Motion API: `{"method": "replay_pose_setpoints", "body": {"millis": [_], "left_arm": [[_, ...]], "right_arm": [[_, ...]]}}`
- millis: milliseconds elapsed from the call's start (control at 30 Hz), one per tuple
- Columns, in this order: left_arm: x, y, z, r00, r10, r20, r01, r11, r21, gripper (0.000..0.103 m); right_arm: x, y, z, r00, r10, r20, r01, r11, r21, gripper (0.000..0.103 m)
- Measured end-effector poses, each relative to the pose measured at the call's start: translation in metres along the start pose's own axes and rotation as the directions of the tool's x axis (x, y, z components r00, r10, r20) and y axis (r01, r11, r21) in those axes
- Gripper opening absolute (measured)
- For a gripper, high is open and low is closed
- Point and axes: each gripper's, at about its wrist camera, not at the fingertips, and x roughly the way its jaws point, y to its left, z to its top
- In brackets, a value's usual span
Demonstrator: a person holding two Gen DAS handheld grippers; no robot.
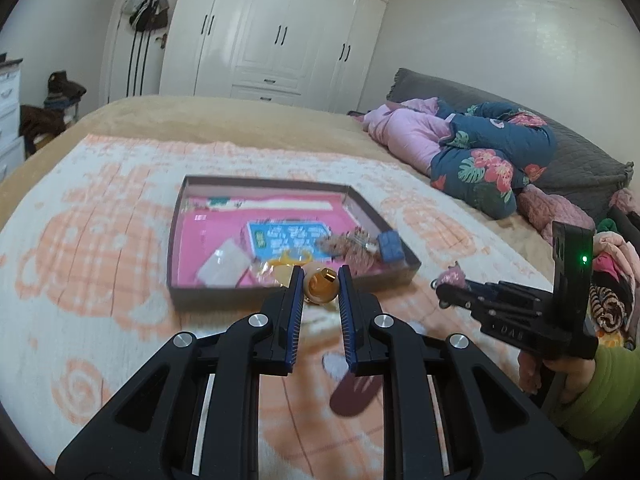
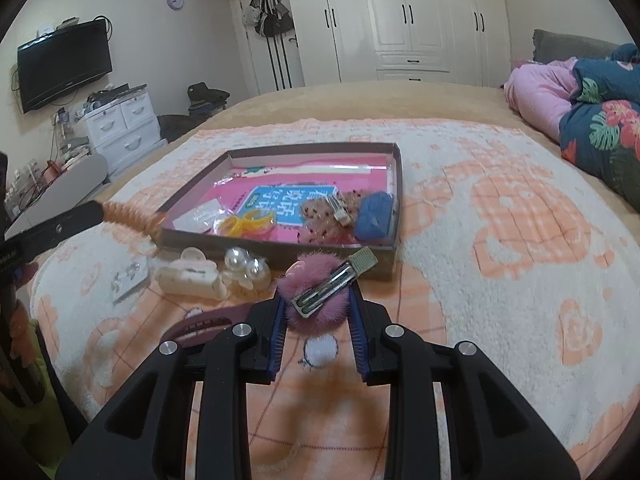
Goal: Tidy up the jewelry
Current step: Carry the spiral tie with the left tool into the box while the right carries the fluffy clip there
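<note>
Jewelry: gathered into tray (image 2: 394,258).
Left gripper (image 1: 319,286): clamped on coil hair tie (image 1: 321,287), carried trayward.
Right gripper (image 2: 318,304): clamped on pompom clip (image 2: 320,292), beside tray.

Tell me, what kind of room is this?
Most likely a bedroom: the box of hair things sits on a big bed, with a tall white wardrobe behind and a rumpled floral quilt nearby.
</note>
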Motion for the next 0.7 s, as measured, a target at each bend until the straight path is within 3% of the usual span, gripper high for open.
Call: {"method": "replay_pose_setpoints", "body": {"millis": [333, 700], "left_arm": [[0.025, 0.003, 0.034, 0.999, 0.003, 0.047, -0.003, 1.0, 0.005, 0.011], [0.056, 0.017, 0.06, 0.999, 0.015, 0.049, -0.013, 0.999, -0.033, 0.011]], "right_arm": [[0.007, 0.007, 0.025, 0.999, -0.013, 0.041, 0.014, 0.999, -0.035, 0.027], [0.028, 0.007, 0.051, 0.997, -0.044, 0.062, 0.048, 0.998, -0.051, 0.027]]}}
